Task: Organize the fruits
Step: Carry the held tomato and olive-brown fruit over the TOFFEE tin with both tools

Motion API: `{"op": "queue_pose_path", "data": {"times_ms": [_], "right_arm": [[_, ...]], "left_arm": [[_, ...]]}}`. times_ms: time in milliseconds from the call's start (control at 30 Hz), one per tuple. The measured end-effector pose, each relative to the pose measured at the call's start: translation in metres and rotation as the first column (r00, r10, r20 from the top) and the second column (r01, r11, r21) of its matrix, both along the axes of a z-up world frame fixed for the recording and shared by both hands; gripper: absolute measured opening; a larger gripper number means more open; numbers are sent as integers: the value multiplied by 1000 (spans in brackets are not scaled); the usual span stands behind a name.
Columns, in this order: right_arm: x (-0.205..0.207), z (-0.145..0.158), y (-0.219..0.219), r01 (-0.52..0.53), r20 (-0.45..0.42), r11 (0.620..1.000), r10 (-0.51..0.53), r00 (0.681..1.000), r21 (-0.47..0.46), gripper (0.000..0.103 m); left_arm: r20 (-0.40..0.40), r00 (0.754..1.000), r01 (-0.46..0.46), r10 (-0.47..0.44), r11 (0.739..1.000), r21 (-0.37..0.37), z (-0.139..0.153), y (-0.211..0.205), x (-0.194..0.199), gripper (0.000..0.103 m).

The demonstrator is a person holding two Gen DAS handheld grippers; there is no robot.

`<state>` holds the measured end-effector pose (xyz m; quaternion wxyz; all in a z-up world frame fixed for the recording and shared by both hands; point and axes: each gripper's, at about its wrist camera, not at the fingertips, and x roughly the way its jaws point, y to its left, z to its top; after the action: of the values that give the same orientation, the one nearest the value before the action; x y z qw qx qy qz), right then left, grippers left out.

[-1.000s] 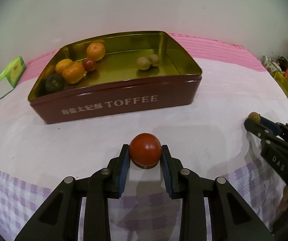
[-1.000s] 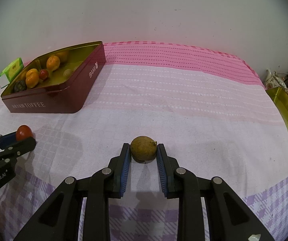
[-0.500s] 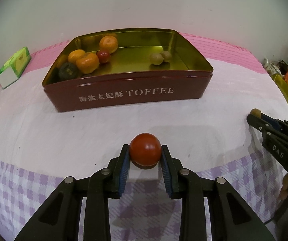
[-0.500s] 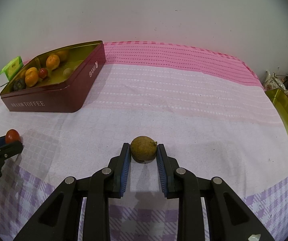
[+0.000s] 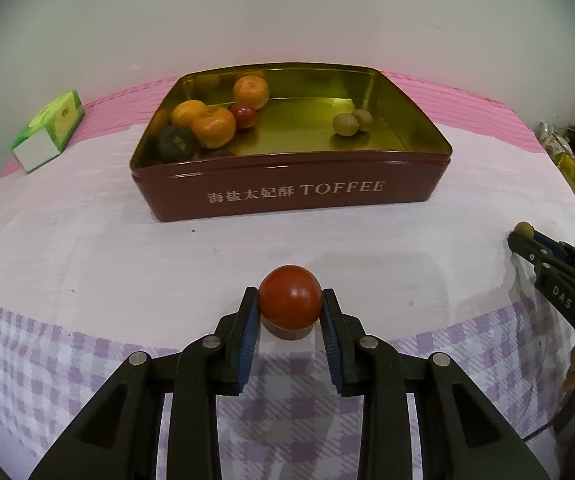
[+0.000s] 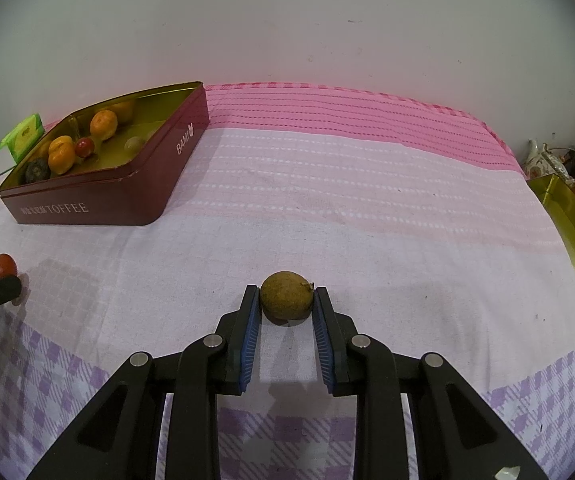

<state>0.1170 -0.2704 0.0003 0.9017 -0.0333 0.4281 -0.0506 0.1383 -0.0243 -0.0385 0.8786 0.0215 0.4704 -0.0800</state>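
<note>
Maroon tin [image 5: 287, 192] gold inside — cloth [image 6: 327, 200] pink-striped, lilac-checked

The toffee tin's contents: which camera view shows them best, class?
The left wrist view: it faces the toffee tin squarely, showing every fruit inside. The right wrist view shows the tin far off at an angle, its fruits small.

Left gripper [image 5: 289, 310] and right gripper [image 6: 286, 308] both clamped, angled downward.

Red fruit [image 5: 289, 298] between fingers [image 5: 247, 332]
</note>
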Motion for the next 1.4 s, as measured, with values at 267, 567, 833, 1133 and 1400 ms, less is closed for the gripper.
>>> {"op": "queue_pose_path", "data": {"times_ms": [267,567,833,1133,1400], "right_arm": [[4,3,1,18,-43,1000,-18,999,5,24],[-2,6,7,15,-78,1000,-14,997,22,24],[-7,17,21,-10,-91,999,14,996,49,24],[-4,48,51,-71,-40,993,75,996,93,24],[17,69,73,-124,-1,985,125,992,116,24]], "left_arm": [[6,1000,-11,11,1000,5,3,6,-3,31],[15,1000,-23,23,1000,-7,7,15,-3,31],[21,999,-40,41,999,-23,9,24,-5,31],[57,996,-68,72,996,-61,23,42,-4,31],[108,991,-74,83,994,-82,51,51,13,31]]}}
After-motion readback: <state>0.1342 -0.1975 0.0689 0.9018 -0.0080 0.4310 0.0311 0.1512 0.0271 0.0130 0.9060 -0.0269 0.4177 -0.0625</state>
